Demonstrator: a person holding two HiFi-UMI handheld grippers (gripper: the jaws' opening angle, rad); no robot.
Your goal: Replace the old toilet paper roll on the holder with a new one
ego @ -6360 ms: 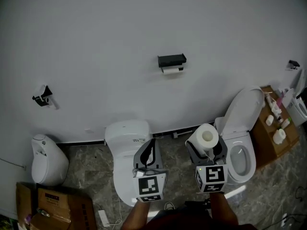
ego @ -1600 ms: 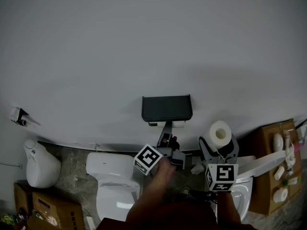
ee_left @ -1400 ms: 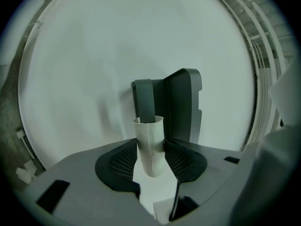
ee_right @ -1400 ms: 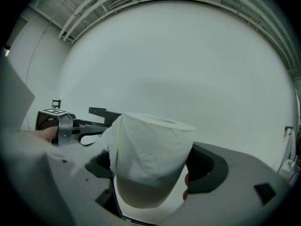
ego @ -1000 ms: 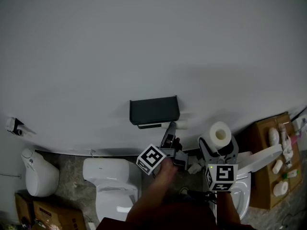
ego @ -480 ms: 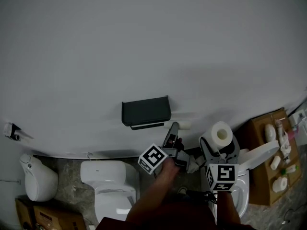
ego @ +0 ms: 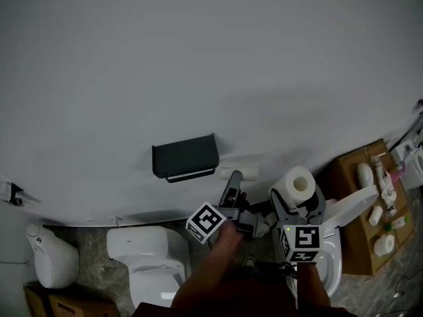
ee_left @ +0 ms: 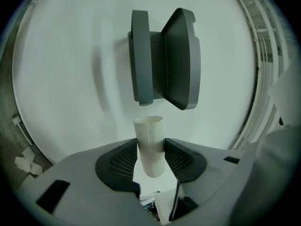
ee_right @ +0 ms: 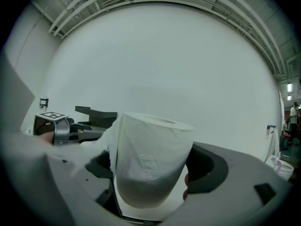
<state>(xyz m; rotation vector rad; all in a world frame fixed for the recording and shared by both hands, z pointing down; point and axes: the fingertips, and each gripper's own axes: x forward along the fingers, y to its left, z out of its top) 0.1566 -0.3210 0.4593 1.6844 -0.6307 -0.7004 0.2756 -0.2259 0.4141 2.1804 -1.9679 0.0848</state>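
so left gripper (ee_left: 150, 149) is clamped mid-length on the empty cardboard tube (ee_left: 148, 130), just beside the holder (ee_left: 164, 60), clear of it: light, crushable. right gripper (ee_right: 153, 167) squeezes the new roll (ee_right: 150, 140), further from the holder: soft sides, light.

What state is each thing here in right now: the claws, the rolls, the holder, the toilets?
Left claw: shut on the tube.
Tube: bare, off the holder, just beside it.
Right claw: shut on the new roll.
New roll: full, upright.
Holder: on the wall, no roll on it.
Right toilet: lid up.
Left toilet: lid looks down.
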